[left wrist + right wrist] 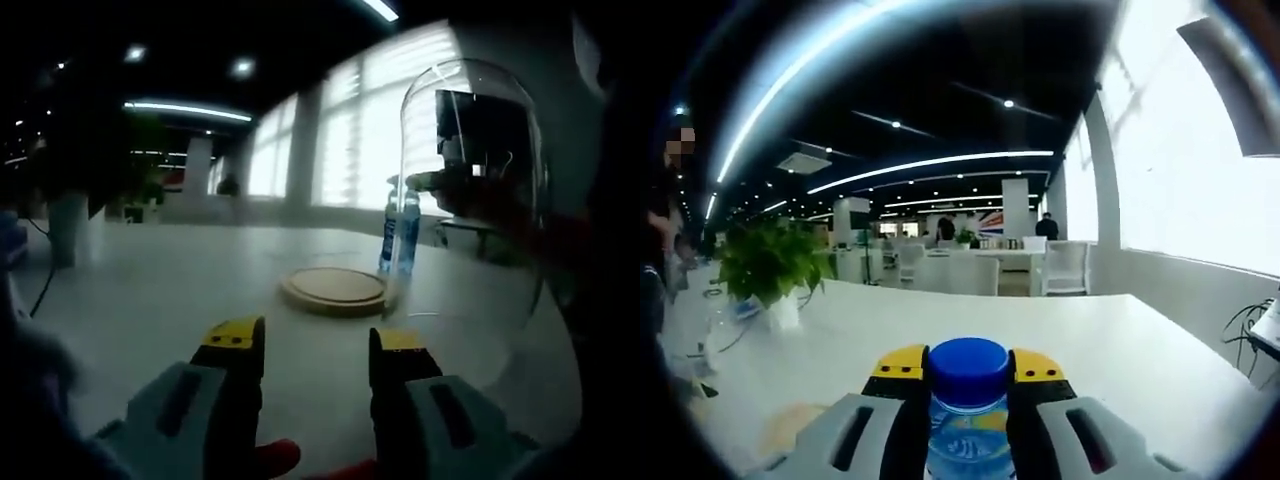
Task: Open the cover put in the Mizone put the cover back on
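On the pale table [180,290] in the left gripper view lies a round wooden base [334,290], flat and light-grained, with nothing on it. The glass cover [470,190] — a tall clear dome — hangs lifted off to the right of the base. Through it shows the Mizone bottle [400,235], blue-labelled, held above the table by the right gripper [969,375], whose jaws clamp just under the smooth blue cap. The left gripper [315,350] is spread apart, holding nothing.
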`<state>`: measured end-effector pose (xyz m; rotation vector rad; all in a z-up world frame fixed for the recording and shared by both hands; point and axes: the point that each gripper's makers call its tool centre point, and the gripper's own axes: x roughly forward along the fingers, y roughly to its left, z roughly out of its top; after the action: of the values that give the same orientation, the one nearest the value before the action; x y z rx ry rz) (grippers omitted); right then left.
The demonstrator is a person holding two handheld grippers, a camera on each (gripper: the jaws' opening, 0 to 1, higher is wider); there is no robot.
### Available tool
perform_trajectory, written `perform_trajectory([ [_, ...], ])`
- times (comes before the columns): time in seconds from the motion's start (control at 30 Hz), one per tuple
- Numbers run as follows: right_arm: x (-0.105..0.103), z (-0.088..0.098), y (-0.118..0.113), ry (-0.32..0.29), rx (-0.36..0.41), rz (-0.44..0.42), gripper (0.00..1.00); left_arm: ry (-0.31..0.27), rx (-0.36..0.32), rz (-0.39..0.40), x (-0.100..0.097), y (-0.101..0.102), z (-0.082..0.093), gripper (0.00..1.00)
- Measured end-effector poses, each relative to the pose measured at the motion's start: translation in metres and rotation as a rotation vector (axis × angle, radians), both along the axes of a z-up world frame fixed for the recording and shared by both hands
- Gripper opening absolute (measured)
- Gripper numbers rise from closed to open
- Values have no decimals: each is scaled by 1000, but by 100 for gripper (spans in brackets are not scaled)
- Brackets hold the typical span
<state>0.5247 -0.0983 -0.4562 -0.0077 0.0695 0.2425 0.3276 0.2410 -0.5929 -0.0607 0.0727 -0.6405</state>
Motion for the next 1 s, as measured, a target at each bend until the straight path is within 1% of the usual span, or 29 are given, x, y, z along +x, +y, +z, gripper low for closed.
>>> perform_trajectory([
  [0.13, -7, 1, 8, -3, -23, 27, 21, -1, 1, 1, 0, 0, 0, 34],
  [0.2, -8, 0, 8, 2, -8, 17, 21, -1, -2, -3, 0, 0, 0, 34],
  [0.3, -13, 1, 15, 10, -2, 39, 21, -1, 3, -2, 0, 0, 0, 34],
  [0.47, -18, 4, 25, 2, -22, 61, 21, -2, 10, -2, 0, 0, -1, 34],
  [0.6, -22, 14, 34, -19, -24, 86, 21, -2, 12, 0, 0, 0, -1, 34],
  [0.83, -24, 28, 45, -42, 4, 110, 21, -4, 13, -2, 0, -1, -1, 34],
  [0.9, -25, 31, 51, -42, 0, 126, 21, -5, 12, -3, 0, -1, -1, 34],
  [1.0, -28, 35, 64, -58, -26, 141, 21, -6, 15, -3, 0, 0, -1, 34],
])
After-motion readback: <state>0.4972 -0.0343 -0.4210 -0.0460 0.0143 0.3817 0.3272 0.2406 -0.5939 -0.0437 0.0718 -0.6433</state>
